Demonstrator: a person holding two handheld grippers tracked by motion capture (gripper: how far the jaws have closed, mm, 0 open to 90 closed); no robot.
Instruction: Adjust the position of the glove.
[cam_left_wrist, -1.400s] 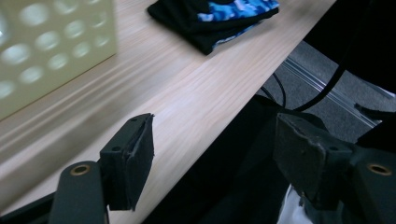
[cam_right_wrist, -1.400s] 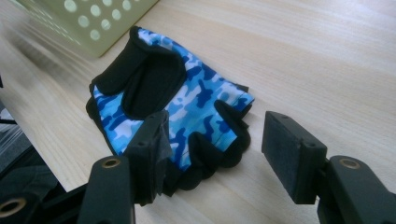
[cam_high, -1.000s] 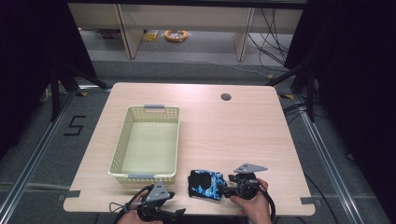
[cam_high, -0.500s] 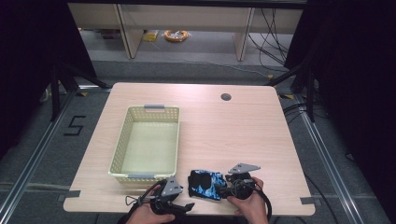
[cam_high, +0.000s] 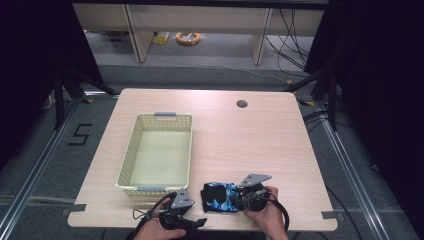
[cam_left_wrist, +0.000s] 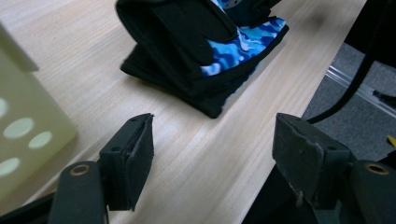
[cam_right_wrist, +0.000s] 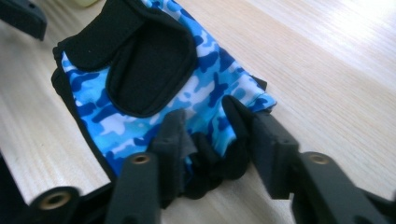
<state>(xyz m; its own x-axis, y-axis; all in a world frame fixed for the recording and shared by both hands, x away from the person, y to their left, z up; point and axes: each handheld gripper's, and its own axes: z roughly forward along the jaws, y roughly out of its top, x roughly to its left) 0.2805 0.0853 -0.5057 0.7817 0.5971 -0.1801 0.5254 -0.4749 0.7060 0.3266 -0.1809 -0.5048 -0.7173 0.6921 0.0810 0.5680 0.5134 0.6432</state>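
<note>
A blue camouflage glove (cam_high: 220, 196) with black straps lies near the table's front edge. My right gripper (cam_high: 241, 198) comes in from the glove's right side. Its jaws have just been closing, and in the right gripper view they (cam_right_wrist: 205, 121) pinch a bunched fold of the glove (cam_right_wrist: 154, 70) at its black hem. My left gripper (cam_high: 199, 220) sits low at the front edge, left of the glove. Its jaws stand open with bare table between them (cam_left_wrist: 215, 135), and the glove (cam_left_wrist: 205, 46) lies a short way ahead of them.
A pale yellow perforated basket (cam_high: 129, 160) stands with nothing in it left of centre; its corner (cam_left_wrist: 28, 116) is close beside the left jaw. A round cable hole (cam_high: 242, 104) is at the far right of the table. The front edge drops off just behind both hands.
My left gripper has edged a little to the right, toward the glove. The right hand and the glove stay in about the same place.
</note>
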